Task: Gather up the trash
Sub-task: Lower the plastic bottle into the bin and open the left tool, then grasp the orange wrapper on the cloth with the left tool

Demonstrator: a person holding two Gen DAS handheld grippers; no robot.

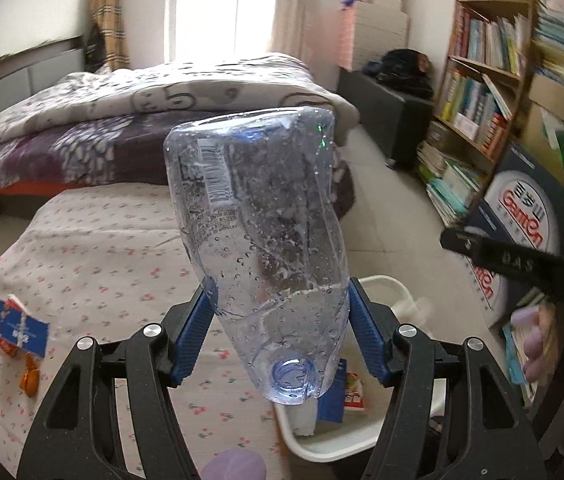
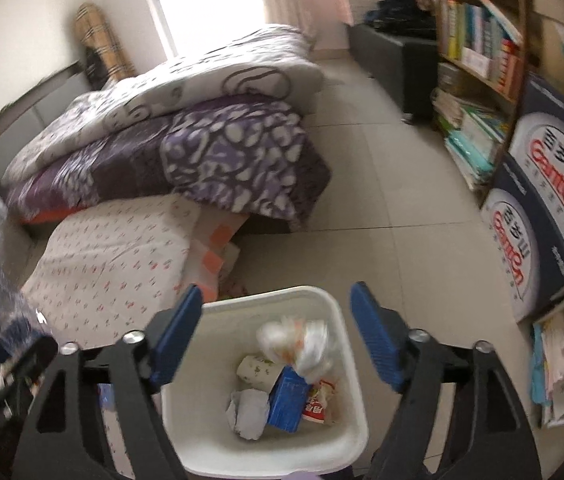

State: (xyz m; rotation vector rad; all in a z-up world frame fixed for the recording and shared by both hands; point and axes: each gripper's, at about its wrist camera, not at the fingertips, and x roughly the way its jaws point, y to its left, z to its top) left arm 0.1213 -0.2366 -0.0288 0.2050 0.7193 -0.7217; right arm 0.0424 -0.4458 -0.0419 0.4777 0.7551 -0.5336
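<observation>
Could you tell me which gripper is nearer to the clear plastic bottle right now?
Left. The left gripper is clamped on the plastic bottle near its neck end. The right gripper is open and empty over the white bin, with the bottle off to its left.

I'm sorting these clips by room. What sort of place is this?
Most likely a bedroom at home: a bed piled with quilts, a bookshelf packed with books, and a small white trash bin on the tiled floor. The left gripper holds a plastic bottle.
</observation>
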